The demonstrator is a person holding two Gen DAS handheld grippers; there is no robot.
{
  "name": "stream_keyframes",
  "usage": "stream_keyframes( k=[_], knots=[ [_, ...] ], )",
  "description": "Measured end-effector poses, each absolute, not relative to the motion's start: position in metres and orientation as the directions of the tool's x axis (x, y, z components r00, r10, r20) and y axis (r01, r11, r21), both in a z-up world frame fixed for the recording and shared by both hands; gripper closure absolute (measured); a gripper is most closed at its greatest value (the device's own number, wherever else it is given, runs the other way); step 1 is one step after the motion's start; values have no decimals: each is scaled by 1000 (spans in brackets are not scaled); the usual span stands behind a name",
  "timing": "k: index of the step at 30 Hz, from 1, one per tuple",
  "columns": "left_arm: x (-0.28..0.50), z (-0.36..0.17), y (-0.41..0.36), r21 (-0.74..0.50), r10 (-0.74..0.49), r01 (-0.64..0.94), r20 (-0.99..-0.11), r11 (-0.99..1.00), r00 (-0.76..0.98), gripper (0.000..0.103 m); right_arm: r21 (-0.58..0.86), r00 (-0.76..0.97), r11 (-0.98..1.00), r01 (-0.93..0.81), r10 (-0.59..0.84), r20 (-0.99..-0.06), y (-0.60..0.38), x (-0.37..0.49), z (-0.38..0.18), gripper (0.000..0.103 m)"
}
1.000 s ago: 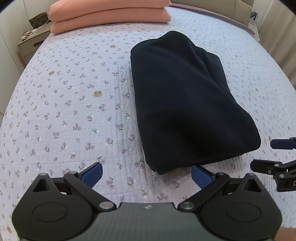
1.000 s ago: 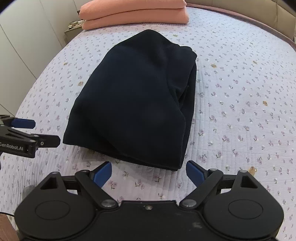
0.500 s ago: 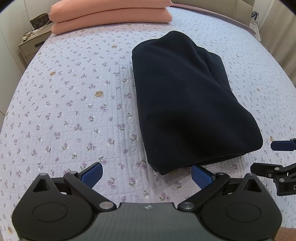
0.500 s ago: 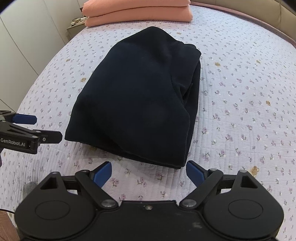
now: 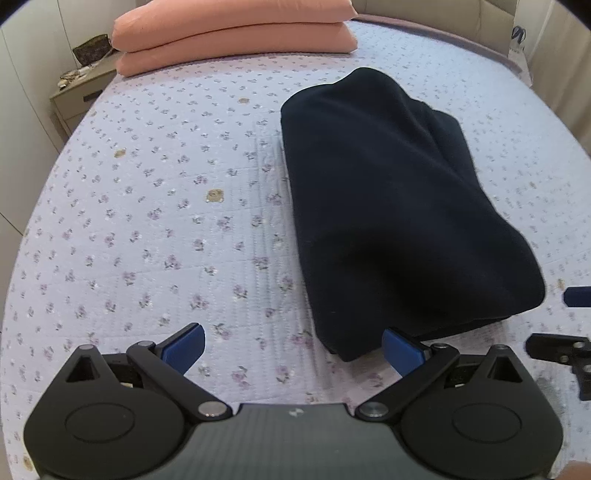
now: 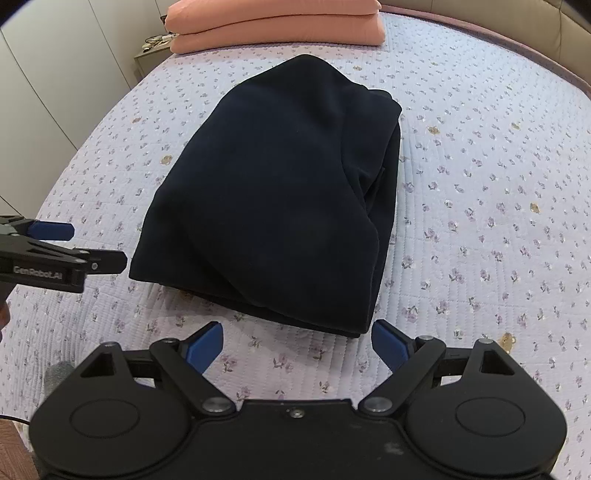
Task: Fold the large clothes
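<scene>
Start at your left tongs (image 5: 291, 349): their blue pads stand wide apart and hold nothing, hovering just off the near corner of the dark garment (image 5: 399, 206), which in the left wrist view lies from about 12 o'clock down to 4 o'clock on the bed (image 5: 147, 221). The garment is already a thick, compact bundle with several layers stacked, its left edge straight and its near edge rolled under; that reads as folding largely done. Moving right, the right wrist view shows the same bundle at centre, running toward 12 o'clock, with a looser seam of layers showing along its right side near 2 o'clock. Your right tongs (image 6: 295, 341) are likewise spread apart and empty, just short of the near edge, not touching the cloth. The two pink pillows (image 6: 277, 22) sit at the head of the bed at 12 o'clock, well apart from the garment. What seems left, at most, is tidying that uneven right side or squaring the near corner; otherwise you could judge the fold finished.
</scene>
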State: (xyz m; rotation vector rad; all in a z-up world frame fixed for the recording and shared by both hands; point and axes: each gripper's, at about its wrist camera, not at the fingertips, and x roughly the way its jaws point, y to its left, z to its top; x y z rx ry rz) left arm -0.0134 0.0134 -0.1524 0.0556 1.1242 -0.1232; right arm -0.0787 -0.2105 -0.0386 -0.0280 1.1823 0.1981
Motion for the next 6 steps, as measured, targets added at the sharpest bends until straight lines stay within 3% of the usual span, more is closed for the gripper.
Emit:
stream_keyframes(
  k=[6],
  knots=[
    [-12, -155, 18, -31, -77, 116, -908, 993, 412, 0, 85, 363, 983, -164, 141, -921, -211, -79, -39, 0]
  ],
)
